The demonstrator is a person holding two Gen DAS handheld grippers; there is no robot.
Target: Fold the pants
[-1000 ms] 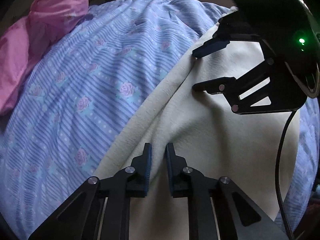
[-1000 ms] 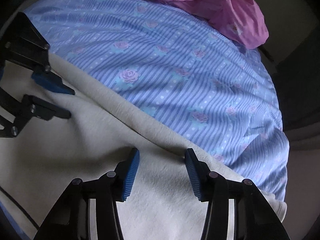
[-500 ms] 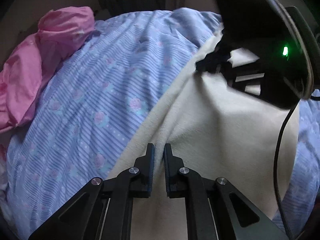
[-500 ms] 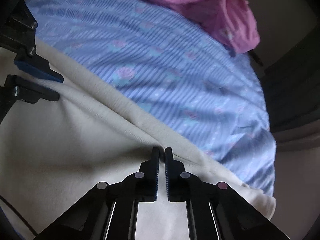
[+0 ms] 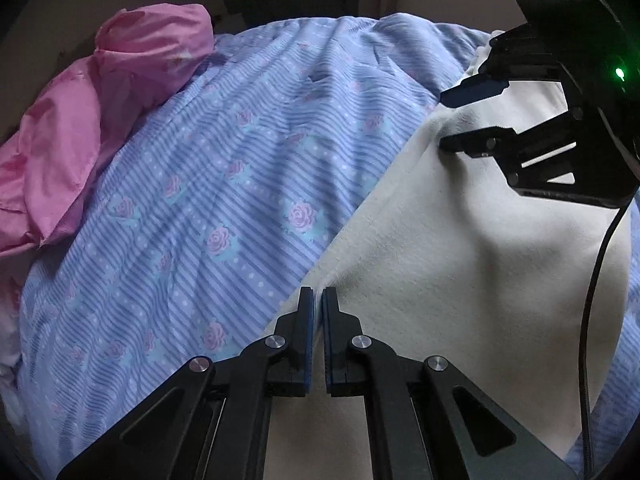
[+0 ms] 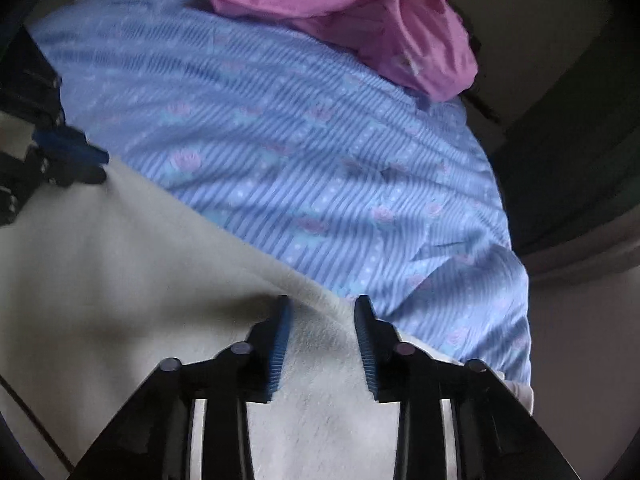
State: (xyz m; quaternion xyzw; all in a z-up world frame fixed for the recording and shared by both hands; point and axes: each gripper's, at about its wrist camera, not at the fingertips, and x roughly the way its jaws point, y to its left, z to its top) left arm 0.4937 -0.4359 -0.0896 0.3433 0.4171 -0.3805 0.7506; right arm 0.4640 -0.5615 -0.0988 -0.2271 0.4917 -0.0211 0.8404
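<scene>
Left wrist view: the left gripper [image 5: 316,300] points down at the edge of the cream pants [image 5: 460,264], its jaws drawn almost together with a thin fold of the cream cloth pinched between the blue pads.
Left gripper grip: clamped on the pants at their edge, where the cream cloth meets the bedcover.
Right gripper seen from the left: the right gripper [image 5: 446,120] sits at the upper right, over the far part of the same edge, with a clear gap between its two fingers.
Right wrist view: the right gripper [image 6: 322,312] stands partly apart, at a narrow-to-middle width; its jaws have just been opening, and the cream cloth lies between and under the pads without being pressed by them.
Left gripper seen from the right: the left gripper [image 6: 92,166] shows at the left border, blurred, its tips at the cloth edge.
Pants: spread on the bed, cream and soft, with a raised crease running between the two grippers.
Bedcover [image 5: 208,200]: blue-striped with pink roses, lying under the pants and beyond them.
Pink cloth [image 5: 80,132]: bunched at the far side of the bed, well apart from the pants.
Cable [image 5: 592,288]: a dark lead hangs from the right gripper across the cream cloth.
</scene>
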